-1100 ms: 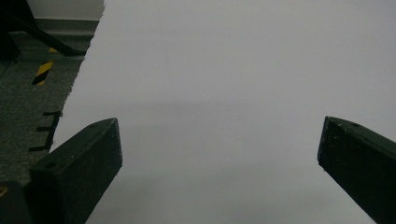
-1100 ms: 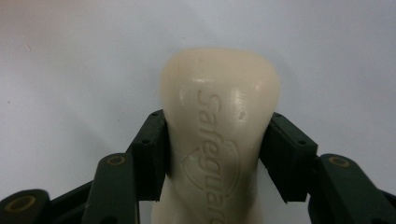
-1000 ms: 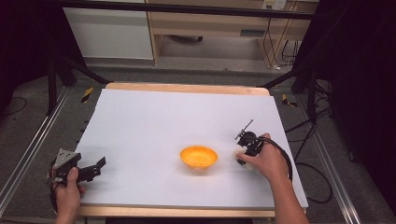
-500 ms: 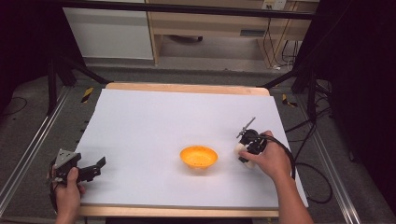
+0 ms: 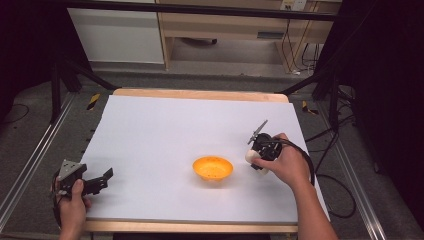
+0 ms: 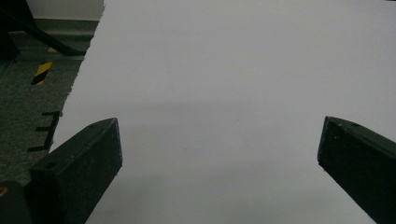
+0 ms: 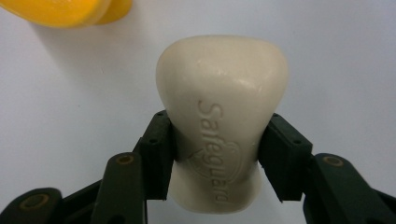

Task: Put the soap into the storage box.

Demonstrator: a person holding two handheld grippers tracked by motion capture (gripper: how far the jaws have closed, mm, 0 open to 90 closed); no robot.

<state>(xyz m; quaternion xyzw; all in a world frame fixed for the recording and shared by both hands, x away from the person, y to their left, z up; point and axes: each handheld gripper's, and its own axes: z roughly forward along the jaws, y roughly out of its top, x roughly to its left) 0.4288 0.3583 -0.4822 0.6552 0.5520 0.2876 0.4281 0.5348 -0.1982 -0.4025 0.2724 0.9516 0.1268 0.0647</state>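
The right gripper (image 7: pixel 217 154), jaws clamped on the soap bar (image 7: pixel 222 121), has edged left toward the orange bowl (image 5: pixel 213 168), probably to drop it in. The left gripper (image 5: pixel 100 181) waits wide open, empty, near-left.

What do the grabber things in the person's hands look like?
Both are black. The left gripper has a grey three-cornered plate on top and blocky, squared fingertips. The right gripper has flat black pads with small screw holes, and a black cable looping off it.
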